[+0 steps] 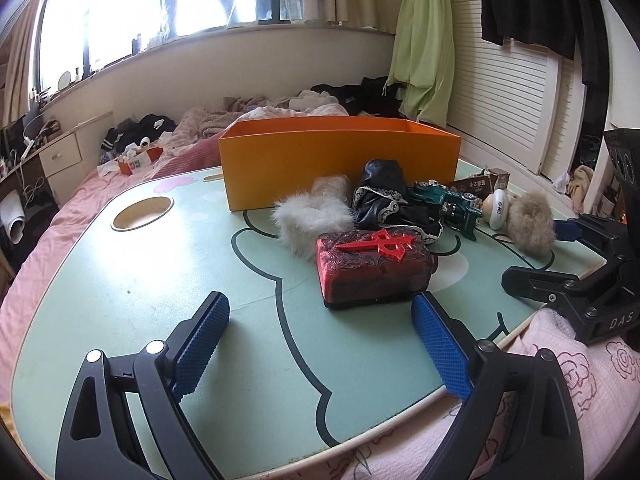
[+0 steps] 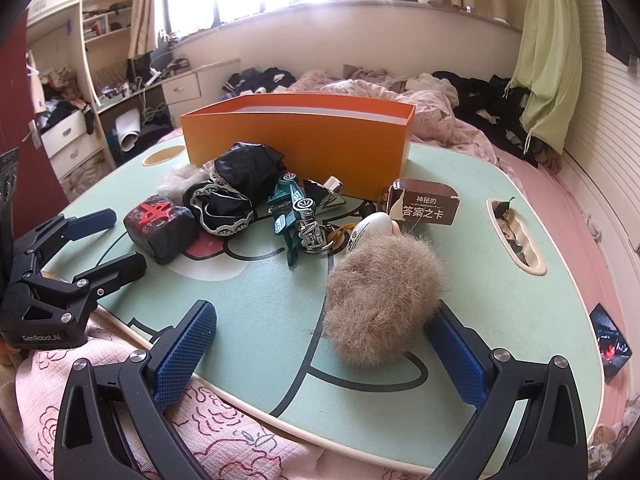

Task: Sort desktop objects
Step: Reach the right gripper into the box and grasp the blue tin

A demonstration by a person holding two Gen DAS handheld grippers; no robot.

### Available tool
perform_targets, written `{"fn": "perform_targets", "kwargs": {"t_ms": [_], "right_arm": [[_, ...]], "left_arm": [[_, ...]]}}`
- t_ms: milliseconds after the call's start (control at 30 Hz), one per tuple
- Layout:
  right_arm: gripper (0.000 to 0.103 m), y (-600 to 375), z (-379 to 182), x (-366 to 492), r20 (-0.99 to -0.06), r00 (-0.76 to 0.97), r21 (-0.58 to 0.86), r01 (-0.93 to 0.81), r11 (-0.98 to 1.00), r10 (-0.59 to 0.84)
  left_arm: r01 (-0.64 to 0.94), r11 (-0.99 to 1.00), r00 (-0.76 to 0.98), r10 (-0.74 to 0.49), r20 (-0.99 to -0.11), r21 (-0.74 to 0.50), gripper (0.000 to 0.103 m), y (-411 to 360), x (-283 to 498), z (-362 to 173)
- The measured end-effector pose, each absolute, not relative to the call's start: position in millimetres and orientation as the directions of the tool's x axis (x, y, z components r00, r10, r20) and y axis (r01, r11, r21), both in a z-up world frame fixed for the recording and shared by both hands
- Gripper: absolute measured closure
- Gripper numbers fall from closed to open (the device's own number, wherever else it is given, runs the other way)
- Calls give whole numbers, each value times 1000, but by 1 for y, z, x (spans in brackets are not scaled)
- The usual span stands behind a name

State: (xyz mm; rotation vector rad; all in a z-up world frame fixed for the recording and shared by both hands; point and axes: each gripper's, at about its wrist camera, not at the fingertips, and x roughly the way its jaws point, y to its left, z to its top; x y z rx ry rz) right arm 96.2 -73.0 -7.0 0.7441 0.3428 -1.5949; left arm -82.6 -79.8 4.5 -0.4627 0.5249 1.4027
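Both claws wait wide over a cluttered bench, nothing sorted into the orange box (image 1: pixel 340 160) yet.

The clutter lies heaped before the open box, probably so each piece can go straight in. The left claw (image 1: pixel 320 344) stands apart and empty, its right pad just beside the red case (image 1: pixel 374 268). The right claw (image 2: pixel 320 352) is also spread, its right pad brushing the brown fur ball (image 2: pixel 380 296), gripping nothing.

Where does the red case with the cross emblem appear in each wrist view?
Left wrist: the red case lies at centre, just ahead of the left tongs.
Right wrist: it sits at left of centre, next to the black lace cloth.
Shared landmark: the orange box behind the pile in both views.
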Motion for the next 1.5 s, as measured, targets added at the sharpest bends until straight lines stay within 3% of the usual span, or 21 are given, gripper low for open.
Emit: {"fn": "perform_targets", "kwargs": {"t_ms": [300, 600, 700, 867, 1033, 1133, 1233, 1333, 1500], "right_arm": [[1, -67, 7, 93, -628, -25, 189, 965, -184, -778], [2, -106, 91, 48, -515, 178, 407, 912, -57, -838], [16, -166, 107, 36, -553, 314, 509, 861, -14, -772], [17, -276, 90, 31, -669, 454, 608, 790, -82, -589], [18, -342, 57, 44, -818, 351, 470, 864, -180, -455], [28, -363, 39, 51, -863, 329, 421, 888, -186, -383], [27, -374, 23, 60, -909, 275, 339, 924, -174, -314], [23, -378, 14, 59, -905, 283, 347, 924, -163, -318], [26, -371, 19, 50, -889, 284, 357, 921, -154, -358]], "left_arm": [[-993, 116, 91, 796, -598, 4, 11, -80, -83, 4], [-993, 117, 92, 797, -598, 3, 11, -79, -84, 4], [-993, 117, 92, 797, -597, 3, 11, -80, -84, 4], [-993, 117, 93, 798, -595, 2, 11, -79, -85, 4], [-993, 117, 94, 800, -593, 1, 11, -79, -86, 4], [-993, 117, 93, 800, -593, 1, 11, -78, -86, 4], [-993, 117, 94, 799, -593, 1, 11, -79, -86, 3], [-993, 117, 94, 800, -593, 0, 11, -78, -86, 4], [-993, 118, 95, 800, -592, 0, 11, -78, -87, 3]]}}
